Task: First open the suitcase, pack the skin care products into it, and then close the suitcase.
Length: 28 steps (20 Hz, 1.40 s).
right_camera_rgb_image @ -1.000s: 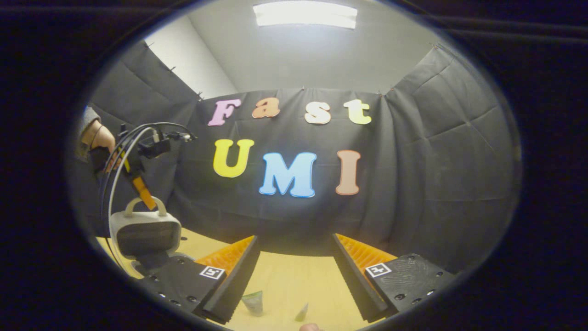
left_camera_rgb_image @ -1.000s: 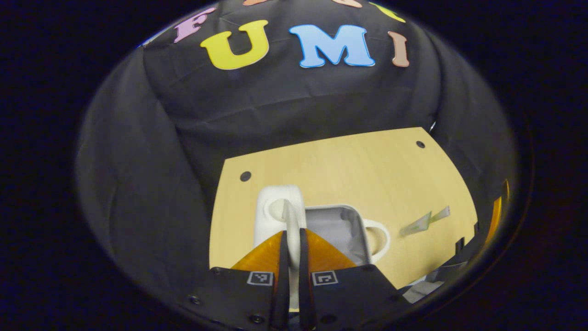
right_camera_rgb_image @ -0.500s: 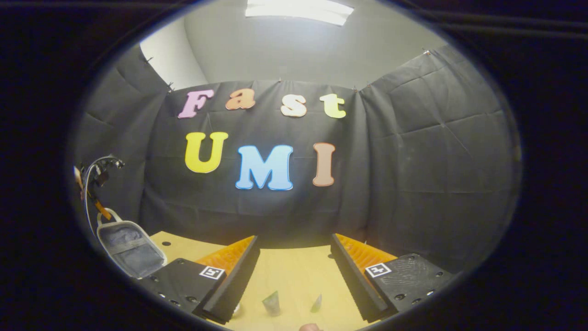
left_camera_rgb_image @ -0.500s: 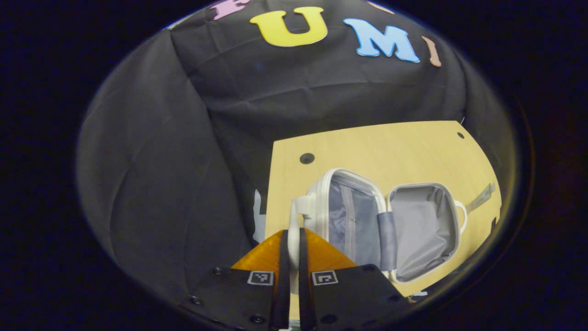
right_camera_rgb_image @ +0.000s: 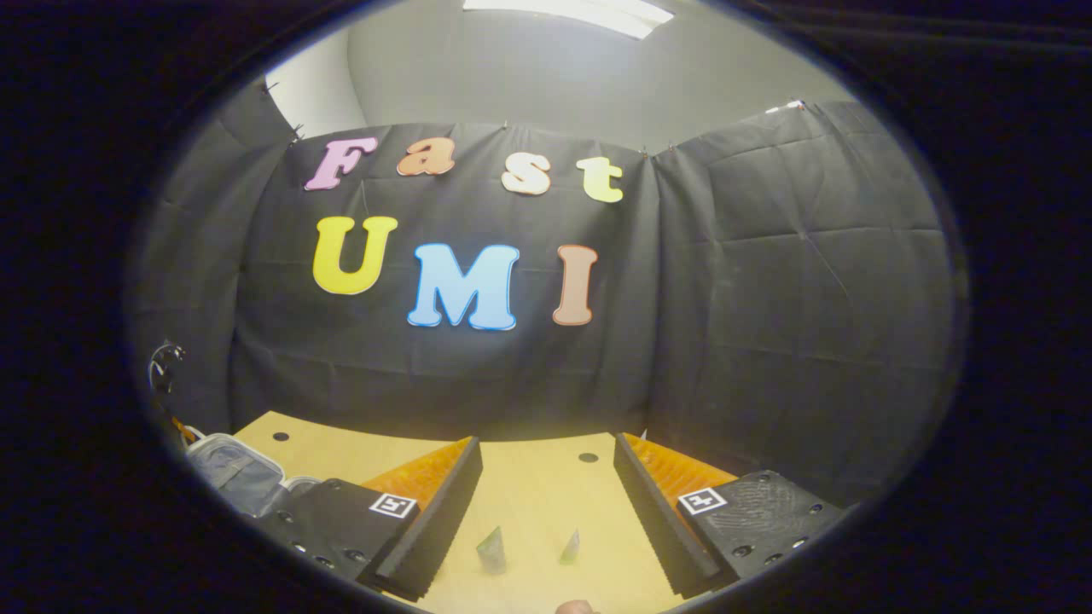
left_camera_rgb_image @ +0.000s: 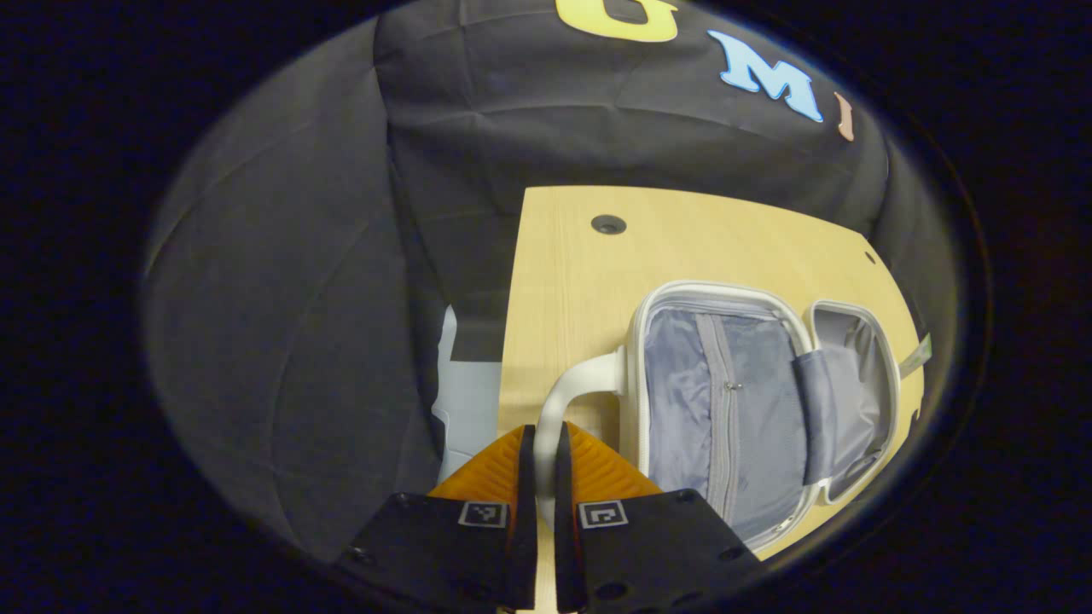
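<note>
The left gripper (left_camera_rgb_image: 544,477) is clamped on the curved white handle (left_camera_rgb_image: 570,401) of the small white hard-shell suitcase (left_camera_rgb_image: 725,409), lying open on the light wooden table (left_camera_rgb_image: 580,281). The right gripper (right_camera_rgb_image: 546,503) is spread, empty, above two small green skin-care tubes (right_camera_rgb_image: 491,550). These probably weigh little and deform easily; grasp mid-body.

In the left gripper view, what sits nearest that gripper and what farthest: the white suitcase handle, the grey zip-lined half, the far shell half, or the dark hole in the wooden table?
1. White curved suitcase handle: clamped between the left gripper fingers.
2. Grey zip-lined suitcase half: just right of the handle.
3. Far shell half: beyond the hinge, farther right.
4. Dark round hole: near the light wooden table back edge.
</note>
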Available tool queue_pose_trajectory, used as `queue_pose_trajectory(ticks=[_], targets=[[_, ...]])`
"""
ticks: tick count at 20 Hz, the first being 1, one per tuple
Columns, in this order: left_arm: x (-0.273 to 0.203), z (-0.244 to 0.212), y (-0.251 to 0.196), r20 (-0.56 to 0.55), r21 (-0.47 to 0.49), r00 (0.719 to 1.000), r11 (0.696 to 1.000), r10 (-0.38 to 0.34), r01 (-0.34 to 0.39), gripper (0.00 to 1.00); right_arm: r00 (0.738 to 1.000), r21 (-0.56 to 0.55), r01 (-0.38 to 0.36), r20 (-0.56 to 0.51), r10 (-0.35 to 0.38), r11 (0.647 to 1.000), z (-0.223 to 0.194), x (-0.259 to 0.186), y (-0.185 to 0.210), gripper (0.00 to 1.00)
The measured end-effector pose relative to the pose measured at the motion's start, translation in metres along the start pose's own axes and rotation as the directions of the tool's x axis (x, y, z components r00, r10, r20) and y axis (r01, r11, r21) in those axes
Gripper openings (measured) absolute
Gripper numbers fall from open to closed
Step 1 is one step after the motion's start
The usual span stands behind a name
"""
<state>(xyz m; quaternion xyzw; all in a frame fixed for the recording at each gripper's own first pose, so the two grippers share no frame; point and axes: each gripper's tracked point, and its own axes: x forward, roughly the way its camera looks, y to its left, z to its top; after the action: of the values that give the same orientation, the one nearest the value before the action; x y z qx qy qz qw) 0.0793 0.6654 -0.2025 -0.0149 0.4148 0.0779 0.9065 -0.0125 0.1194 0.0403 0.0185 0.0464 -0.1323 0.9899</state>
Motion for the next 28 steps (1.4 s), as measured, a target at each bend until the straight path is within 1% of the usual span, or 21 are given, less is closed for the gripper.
queue_pose_trajectory(ticks=[1,2,3,4,5,6,7,8,10,11,13,14,17,19,22,24,25,26,27,28], targets=[[0.007,-0.006,0.0,-0.012,-0.015,1.0,1.0,-0.005,0.005,0.17,1.0,0.018,0.0,0.0,0.0,1.0,0.002,-0.001,0.0,0.95],[0.014,-0.009,0.004,-0.01,-0.028,1.0,1.0,0.006,-0.006,0.17,1.0,0.025,0.004,-0.002,-0.004,1.0,0.001,0.0,-0.003,0.94],[0.018,-0.009,0.01,-0.001,-0.029,1.0,0.999,0.016,-0.016,0.19,1.0,0.02,0.01,-0.007,-0.009,1.0,-0.001,0.001,-0.005,0.94],[0.019,-0.009,0.014,0.011,-0.029,1.0,0.999,0.027,-0.027,0.2,1.0,0.009,0.016,-0.004,-0.016,1.0,0.0,0.001,-0.007,0.95],[0.017,-0.007,0.015,0.034,-0.035,0.999,0.999,0.04,-0.039,0.27,1.0,-0.003,0.025,0.005,-0.025,1.0,0.004,0.001,-0.009,0.95],[0.014,-0.003,0.014,0.067,-0.045,0.997,0.998,0.046,-0.043,0.32,0.999,-0.013,0.032,0.022,-0.032,0.999,0.008,0.0,-0.012,0.95],[0.009,0.001,0.015,0.1,-0.058,0.993,0.997,0.06,-0.055,0.46,0.999,-0.019,0.036,0.034,-0.035,0.999,0.013,0.001,-0.013,0.95],[0.003,0.008,0.017,0.136,-0.07,0.987,0.995,0.084,-0.075,0.53,0.999,-0.018,0.035,0.038,-0.034,0.999,0.013,0.0,-0.013,0.94],[-0.019,0.023,0.02,0.231,-0.079,0.964,0.99,0.131,-0.116,0.83,0.999,-0.003,0.021,0.034,-0.021,1.0,0.01,0.004,-0.014,0.94],[-0.035,0.035,0.02,0.281,-0.087,0.947,0.987,0.158,-0.139,0.98,0.999,0.003,0.015,0.032,-0.015,1.0,0.008,0.007,-0.015,0.94],[-0.067,0.053,0.013,0.37,-0.11,0.908,0.98,0.196,-0.167,0.98,1.0,0.01,-0.004,0.03,0.003,1.0,0.003,0.012,-0.016,0.94],[-0.082,0.061,0.002,0.413,-0.122,0.888,0.978,0.205,-0.169,0.98,0.999,0.007,-0.015,0.028,0.015,1.0,-0.001,0.015,-0.018,0.94],[-0.124,0.08,-0.06,0.526,-0.149,0.828,0.98,0.194,-0.135,0.98,0.998,-0.01,-0.056,0.029,0.057,0.998,-0.011,0.028,-0.026,0.94],[-0.151,0.094,-0.112,0.599,-0.153,0.786,0.985,0.152,-0.074,0.97,0.997,-0.01,-0.076,0.027,0.077,0.997,-0.017,0.036,-0.036,0.94],[-0.171,0.102,-0.196,0.669,-0.119,0.739,0.993,0.074,0.009,0.97,0.994,0.005,-0.105,0.028,0.105,0.994,-0.022,0.046,-0.054,0.94],[-0.171,0.104,-0.252,0.688,-0.078,0.725,0.996,0.03,0.033,0.97,0.992,0.009,-0.125,0.028,0.124,0.992,-0.025,0.054,-0.065,0.94],[-0.171,0.107,-0.279,0.697,-0.064,0.717,0.996,0.006,0.054,0.93,0.991,0.008,-0.131,0.026,0.13,0.991,-0.027,0.058,-0.071,0.94],[-0.171,0.111,-0.309,0.708,-0.046,0.705,0.995,-0.032,0.091,0.97,0.991,0.008,-0.134,0.028,0.133,0.991,-0.028,0.062,-0.077,0.94],[-0.172,0.115,-0.342,0.719,-0.032,0.693,0.992,-0.061,0.121,0.92,0.99,0.011,-0.138,0.03,0.137,0.99,-0.028,0.065,-0.083,0.94],[-0.172,0.114,-0.372,0.726,-0.018,0.683,0.99,-0.082,0.139,0.97,0.989,0.015,-0.144,0.031,0.144,0.989,-0.03,0.067,-0.087,0.94]])
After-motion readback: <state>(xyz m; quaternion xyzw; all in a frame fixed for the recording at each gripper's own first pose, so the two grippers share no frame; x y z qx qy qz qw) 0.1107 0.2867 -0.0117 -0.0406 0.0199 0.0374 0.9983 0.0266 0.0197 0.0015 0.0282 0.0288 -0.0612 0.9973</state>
